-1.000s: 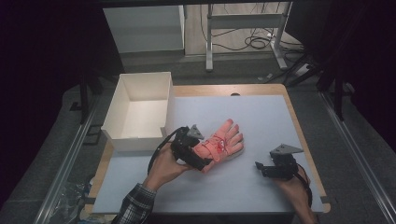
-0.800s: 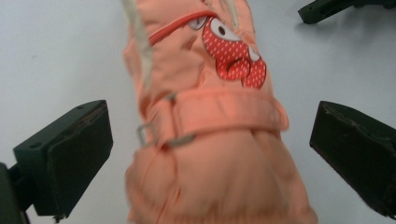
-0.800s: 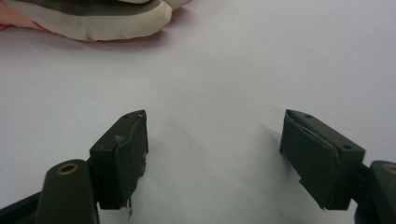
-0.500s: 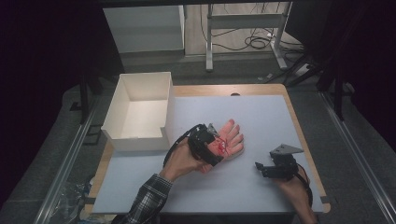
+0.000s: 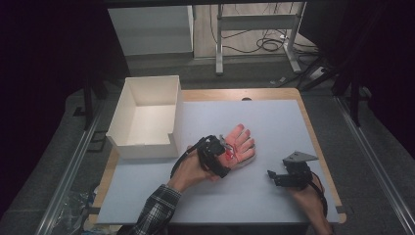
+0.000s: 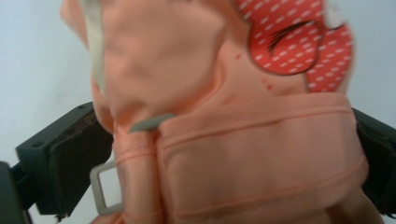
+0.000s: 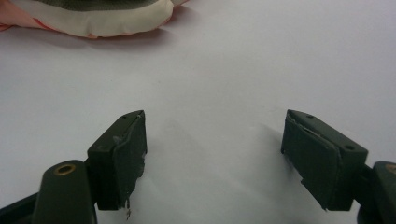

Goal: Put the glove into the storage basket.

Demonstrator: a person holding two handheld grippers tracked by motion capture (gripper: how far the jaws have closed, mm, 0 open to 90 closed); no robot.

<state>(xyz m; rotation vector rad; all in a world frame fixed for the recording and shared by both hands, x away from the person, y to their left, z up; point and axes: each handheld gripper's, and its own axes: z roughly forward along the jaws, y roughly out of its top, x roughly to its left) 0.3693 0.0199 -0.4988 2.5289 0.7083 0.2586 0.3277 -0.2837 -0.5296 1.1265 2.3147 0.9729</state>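
The left claw [image 5: 226, 155] is a chunky black tool with a black cable looping back from it past the wrist. That arm wears a plaid sleeve [image 5: 156, 215] in dark and pale checks. The right claw [image 5: 270, 174] is black too, topped by a grey three-cornered plate [image 5: 298, 157]. Its two blocky jaws carry worn, chipped pads [image 7: 128, 156] and small screw holes.

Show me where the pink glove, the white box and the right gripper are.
pink glove [image 5: 241, 142], high view, on its fingers.
white box [image 5: 147, 147], high view, on its front wall.
right gripper [image 7: 212, 154], right gripper view, between its open jaws.
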